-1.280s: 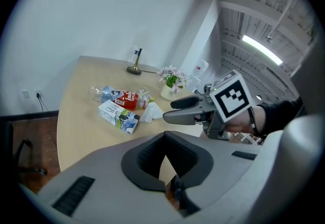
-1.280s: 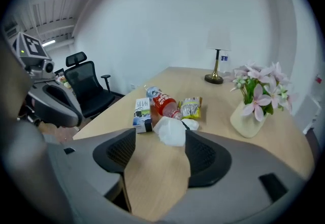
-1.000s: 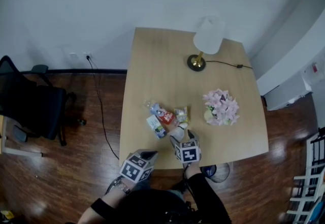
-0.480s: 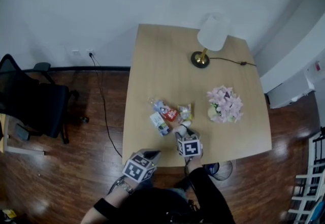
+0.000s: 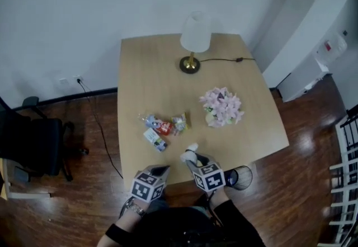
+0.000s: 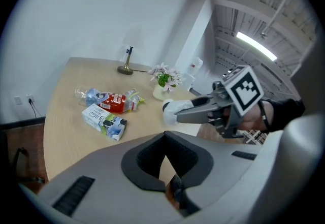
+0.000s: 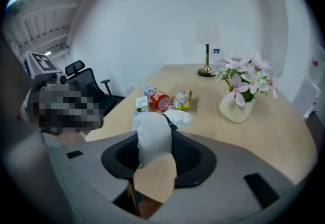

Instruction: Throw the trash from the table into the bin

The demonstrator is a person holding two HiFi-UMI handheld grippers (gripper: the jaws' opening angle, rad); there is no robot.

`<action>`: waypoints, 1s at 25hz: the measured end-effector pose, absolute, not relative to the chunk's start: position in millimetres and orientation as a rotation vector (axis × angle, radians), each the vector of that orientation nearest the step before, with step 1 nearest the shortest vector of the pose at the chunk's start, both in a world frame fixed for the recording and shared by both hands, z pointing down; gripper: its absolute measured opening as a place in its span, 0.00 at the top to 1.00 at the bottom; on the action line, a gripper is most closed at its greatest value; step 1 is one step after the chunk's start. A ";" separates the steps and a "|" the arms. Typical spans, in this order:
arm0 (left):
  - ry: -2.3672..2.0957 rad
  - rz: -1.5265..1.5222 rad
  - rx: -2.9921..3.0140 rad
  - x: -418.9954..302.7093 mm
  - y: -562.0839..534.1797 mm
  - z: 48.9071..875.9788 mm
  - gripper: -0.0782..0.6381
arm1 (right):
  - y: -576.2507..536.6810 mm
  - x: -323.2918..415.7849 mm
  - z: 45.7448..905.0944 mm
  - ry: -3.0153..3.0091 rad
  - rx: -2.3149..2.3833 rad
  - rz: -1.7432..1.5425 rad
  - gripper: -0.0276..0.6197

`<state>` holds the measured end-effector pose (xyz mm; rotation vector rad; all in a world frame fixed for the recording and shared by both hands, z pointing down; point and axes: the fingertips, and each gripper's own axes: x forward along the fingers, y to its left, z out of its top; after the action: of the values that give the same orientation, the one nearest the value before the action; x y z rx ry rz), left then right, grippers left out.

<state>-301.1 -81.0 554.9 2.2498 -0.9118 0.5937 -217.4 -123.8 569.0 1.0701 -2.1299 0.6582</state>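
Note:
My right gripper (image 5: 193, 157) is shut on a white crumpled wad (image 5: 191, 154) and holds it off the table near the front edge. Its jaws have just been closing with the wad (image 7: 152, 134) between them. On the wooden table (image 5: 151, 72) lie a crushed bottle with a red label (image 5: 156, 124), a small carton (image 5: 155, 139) and a yellow snack packet (image 5: 180, 122). My left gripper (image 5: 160, 170) hovers at the front edge, shut and holding nothing. A black mesh bin (image 5: 249, 176) stands on the floor under the table's near right side.
A lamp (image 5: 193, 38) with its cord stands at the back of the table, and a vase of pink flowers (image 5: 221, 107) at the right. A black office chair (image 5: 33, 139) is on the floor to the left. A white cabinet (image 5: 313, 72) stands on the right.
The right gripper has closed on the white wad, lifted it off the table and drawn it back from the other trash. The head view has swung, so the table sits further left.

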 end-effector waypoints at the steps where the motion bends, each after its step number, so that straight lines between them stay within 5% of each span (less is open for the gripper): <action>1: -0.902 0.602 2.260 -295.7 -80.1 553.3 0.89 | -111.3 -214.7 558.7 -2.153 1.058 0.672 0.70; 25: -0.313 0.900 2.519 -49.0 -9.3 550.0 0.89 | 27.0 -3.4 550.7 -2.069 1.505 0.982 0.71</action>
<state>-49.0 -9.3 550.0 2.5195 -0.3129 0.9005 -3.4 27.0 550.7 1.5053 -2.0691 0.9816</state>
